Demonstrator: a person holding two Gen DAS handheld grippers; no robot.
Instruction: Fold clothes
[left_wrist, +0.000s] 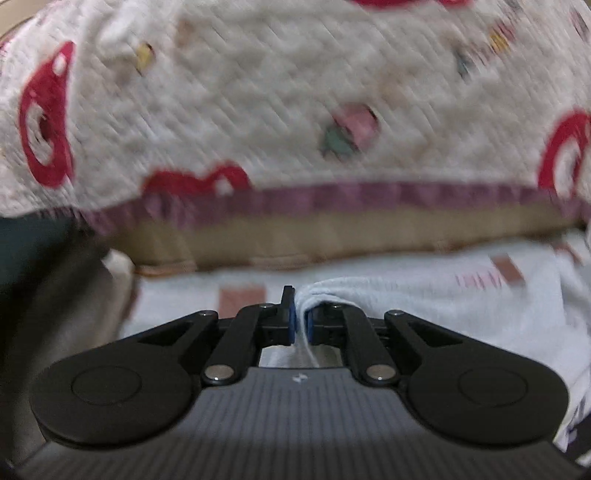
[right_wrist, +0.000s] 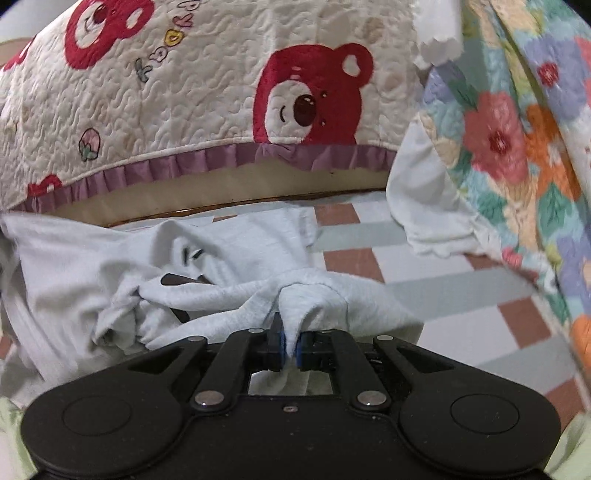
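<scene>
A white garment (right_wrist: 110, 258) with dark printed marks lies crumpled on a checked bed sheet (right_wrist: 424, 288). My right gripper (right_wrist: 290, 343) is shut on a bunched fold of it, the cloth rising in a peak between the blue pads. In the blurred left wrist view the same white garment (left_wrist: 424, 314) spreads to the right, and my left gripper (left_wrist: 301, 321) is shut on its edge, a thin strip of fabric pinched between the blue pads.
A quilted cream cover with red bear faces and a purple frill (right_wrist: 221, 92) hangs over the back, also seen blurred as the cream cover (left_wrist: 258, 92). A floral quilt (right_wrist: 517, 147) with white lining lies at the right. A dark shape (left_wrist: 29, 251) sits at left.
</scene>
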